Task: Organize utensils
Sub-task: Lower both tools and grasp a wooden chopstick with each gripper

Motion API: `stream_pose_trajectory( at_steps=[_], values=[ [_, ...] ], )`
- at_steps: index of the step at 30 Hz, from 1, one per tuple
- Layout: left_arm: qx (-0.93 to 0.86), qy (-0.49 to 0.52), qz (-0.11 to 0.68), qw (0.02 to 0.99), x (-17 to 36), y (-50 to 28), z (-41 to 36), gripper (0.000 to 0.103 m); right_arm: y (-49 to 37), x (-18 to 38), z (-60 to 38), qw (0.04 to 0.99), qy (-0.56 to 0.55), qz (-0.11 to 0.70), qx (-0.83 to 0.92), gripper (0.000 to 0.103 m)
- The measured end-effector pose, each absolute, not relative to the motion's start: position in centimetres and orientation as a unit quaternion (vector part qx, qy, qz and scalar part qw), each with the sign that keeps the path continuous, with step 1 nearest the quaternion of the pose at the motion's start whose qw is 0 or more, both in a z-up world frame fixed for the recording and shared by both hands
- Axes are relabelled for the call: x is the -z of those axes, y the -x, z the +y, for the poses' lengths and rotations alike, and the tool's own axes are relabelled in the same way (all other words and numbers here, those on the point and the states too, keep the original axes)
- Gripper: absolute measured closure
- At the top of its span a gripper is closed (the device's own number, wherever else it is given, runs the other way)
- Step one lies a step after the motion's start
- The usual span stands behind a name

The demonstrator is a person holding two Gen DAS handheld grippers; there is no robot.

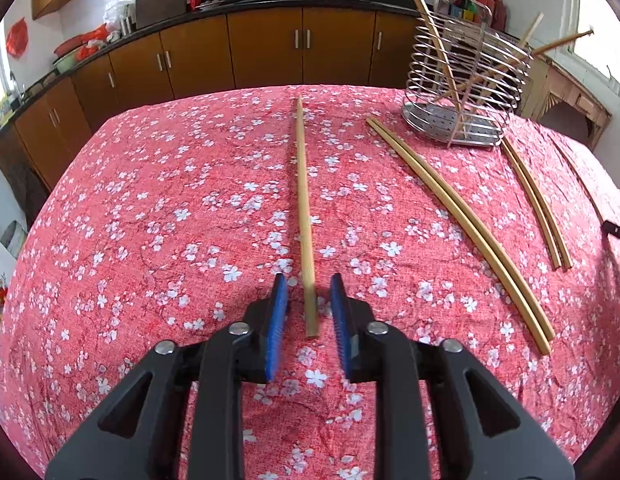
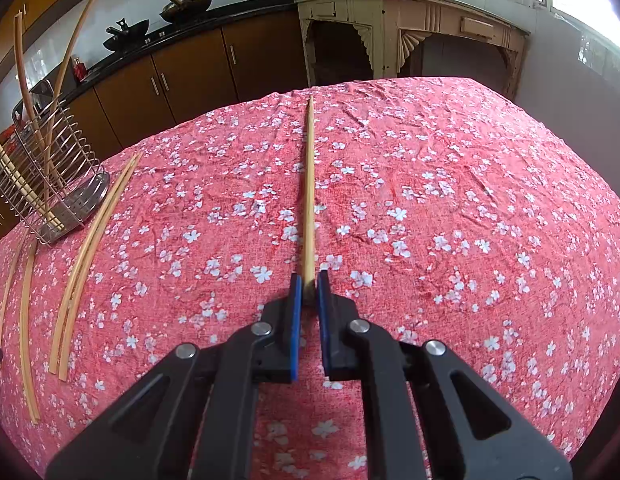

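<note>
A single wooden chopstick (image 1: 302, 200) lies on the floral cloth, pointing away from me. Its near end sits between the blue pads of my left gripper (image 1: 308, 280), with a gap on each side, so this gripper is open. In the right wrist view my right gripper (image 2: 308, 278) is shut on the near end of another chopstick (image 2: 308, 200), which stretches forward low over the cloth. A wire utensil holder (image 1: 466, 80) with several chopsticks leaning in it stands at the far right of the left view and at the left of the right view, holder (image 2: 49, 184).
Two pairs of chopsticks lie loose on the red cloth near the holder: one pair (image 1: 462, 216) and another (image 1: 536, 200), seen again as a pair (image 2: 93, 248). Brown kitchen cabinets (image 1: 265, 52) with woks on top run behind the table. An old cream side table (image 2: 410, 20) stands at the back.
</note>
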State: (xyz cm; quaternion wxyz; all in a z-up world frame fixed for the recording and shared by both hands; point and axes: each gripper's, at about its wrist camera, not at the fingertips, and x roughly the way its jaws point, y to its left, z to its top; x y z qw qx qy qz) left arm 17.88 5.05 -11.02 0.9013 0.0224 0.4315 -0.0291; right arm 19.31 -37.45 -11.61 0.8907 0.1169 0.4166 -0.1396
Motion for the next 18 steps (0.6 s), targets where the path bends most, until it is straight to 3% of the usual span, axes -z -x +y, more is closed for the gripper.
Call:
stream_pose_trajectory(
  at_steps=[18],
  values=[
    [0.03, -0.028, 0.432, 0.901, 11.1, -17.8, 4.63, 0.074, -19.32, 11.64, -37.54, 0.891, -0.117, 0.417, 0.139, 0.093]
  ],
)
